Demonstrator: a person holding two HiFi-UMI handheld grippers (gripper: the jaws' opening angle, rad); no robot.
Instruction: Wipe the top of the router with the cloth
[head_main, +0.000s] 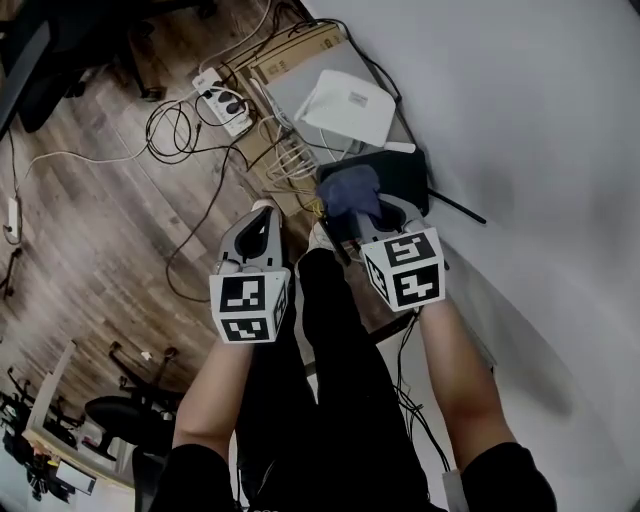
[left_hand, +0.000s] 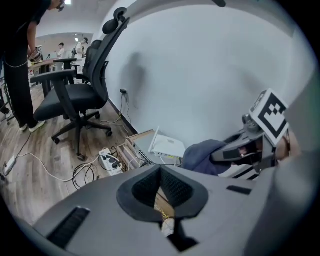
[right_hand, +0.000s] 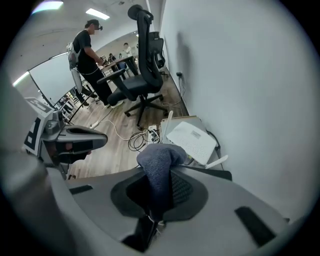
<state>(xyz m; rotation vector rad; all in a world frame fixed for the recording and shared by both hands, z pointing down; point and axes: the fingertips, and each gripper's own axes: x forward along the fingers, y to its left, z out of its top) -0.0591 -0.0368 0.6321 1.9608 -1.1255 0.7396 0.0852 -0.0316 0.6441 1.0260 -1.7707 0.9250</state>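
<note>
- Our right gripper (right_hand: 159, 174) has its jaws pinched on a blue-grey cloth (right_hand: 156, 161), which bunches into a rounded wad beyond the tips. Only a narrow fold sits between the pads, so we judge it could slip out once it drags across plastic.
- Our left gripper (left_hand: 160, 174) has its jaws together with nothing between them. It hangs just beside the right one and touches nothing. With nothing steadying the router, a firm push could slide it.
- The cloth is not yet on the router (right_hand: 193, 140), which lies ahead of it and apart from it. The router sits low by the wall (head_main: 520, 120) on a flat grey box (head_main: 290, 85).
- Cables (head_main: 290, 155) crowd the router's near edge and a power strip (head_main: 224, 100) lies near. A wide sweep could snag them or knock an antenna (right_hand: 168, 122).
- The router is a flat white slab, slightly tilted, with a small label on top and thin white antennas at its edges. We judge it light and likely to shift.
</note>
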